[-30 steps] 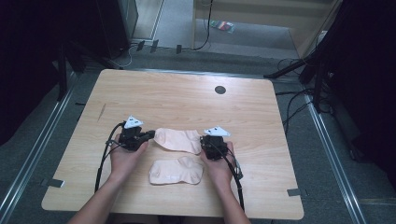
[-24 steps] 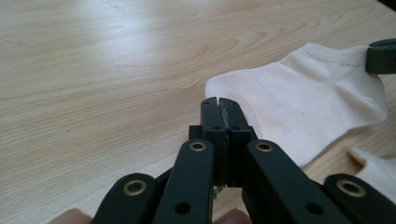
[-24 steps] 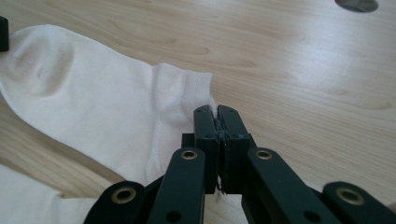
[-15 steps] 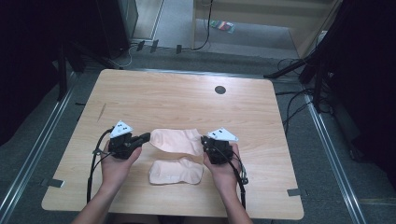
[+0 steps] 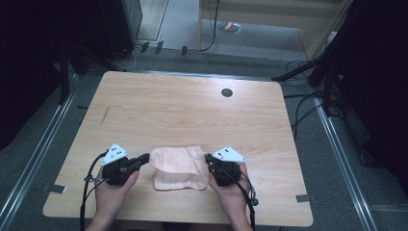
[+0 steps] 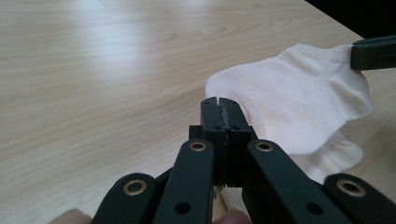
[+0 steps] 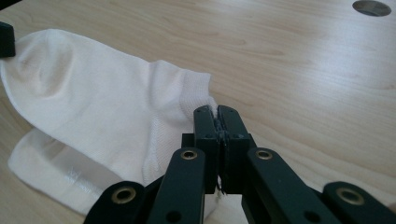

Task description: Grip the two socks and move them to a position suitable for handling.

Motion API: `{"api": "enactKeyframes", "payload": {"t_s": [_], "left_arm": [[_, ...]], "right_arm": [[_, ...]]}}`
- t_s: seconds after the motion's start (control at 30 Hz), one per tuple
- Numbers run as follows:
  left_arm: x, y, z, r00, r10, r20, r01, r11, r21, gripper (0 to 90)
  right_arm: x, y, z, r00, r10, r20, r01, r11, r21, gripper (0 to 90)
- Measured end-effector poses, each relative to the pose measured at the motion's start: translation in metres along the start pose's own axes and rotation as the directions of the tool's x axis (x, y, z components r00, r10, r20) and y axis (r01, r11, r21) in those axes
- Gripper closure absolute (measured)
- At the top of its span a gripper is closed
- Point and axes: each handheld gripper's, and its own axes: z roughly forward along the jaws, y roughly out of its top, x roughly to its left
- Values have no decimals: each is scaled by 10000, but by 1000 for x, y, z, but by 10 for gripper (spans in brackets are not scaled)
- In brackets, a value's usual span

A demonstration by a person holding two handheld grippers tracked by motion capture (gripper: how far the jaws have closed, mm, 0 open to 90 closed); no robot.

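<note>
Pale wooden table carries two cream ankle socks, upper sock overlapping lower sock. Left gripper clamps the upper sock's toe end, right gripper pinches its cuff.

Two socks lie near the front edge of the table – the upper sock partly over the lower sock. The left gripper sits at the pair's left end, the right gripper at its right – a round hole lies well behind
</note>
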Motion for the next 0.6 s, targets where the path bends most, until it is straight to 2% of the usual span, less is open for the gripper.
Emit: {"api": "enactKeyframes", "payload": {"t_s": [0.13,0.33,0.53,0.6], "left_arm": [[-3,-12,-4,10000,15,27,-15,10000,97,900],[-3,-27,-3,9999,-11,127,7,9996,294,900],[2,-34,-1,9996,-121,263,108,9988,483,900],[1,-34,-1,9995,8,328,-26,9986,533,900]], "right_arm": [[4,-9,-5,9997,228,-126,-228,9997,31,885],[10,-20,-5,9997,148,-205,-150,9998,-116,885],[11,-33,-1,9996,109,-250,-104,9998,197,885],[9,-35,-2,9996,137,-229,-133,9997,209,885]]}}
